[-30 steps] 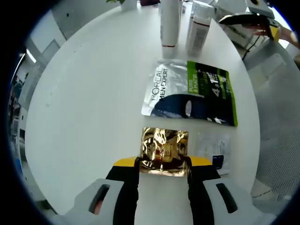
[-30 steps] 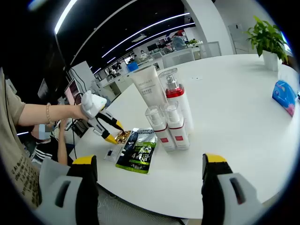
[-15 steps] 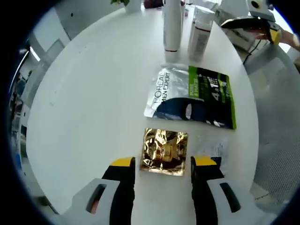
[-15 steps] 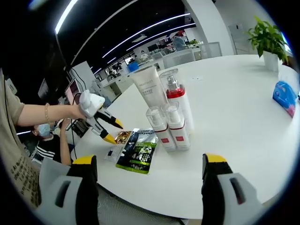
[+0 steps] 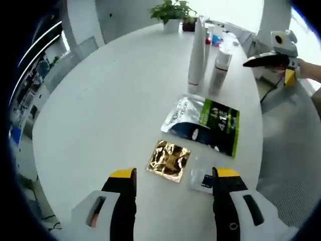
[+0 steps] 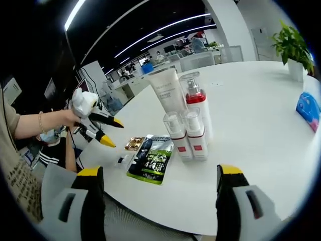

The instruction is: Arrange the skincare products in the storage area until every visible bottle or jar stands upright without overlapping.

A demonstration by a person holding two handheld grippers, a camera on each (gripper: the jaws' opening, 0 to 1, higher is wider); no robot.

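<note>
A gold foil sachet lies flat on the white round table, just beyond my open left gripper, which hovers above it with nothing held. Right of it lie a small clear sachet and a green-and-black mask pouch. A white tube and pump bottles stand upright farther back. In the right gripper view, the tube, a red-collared pump bottle and two small bottles stand together, with the pouch and gold sachet to their left. My right gripper is open.
A potted plant stands at the table's far edge, and a blue pack lies at the right in the right gripper view. The table's edge runs close to the sachets. The person's arm holds the left gripper. Office desks fill the background.
My left gripper opened, let go of the gold sachet, then lifted up and back from it. The sachet stays flat on the table. The right gripper barely moved.
</note>
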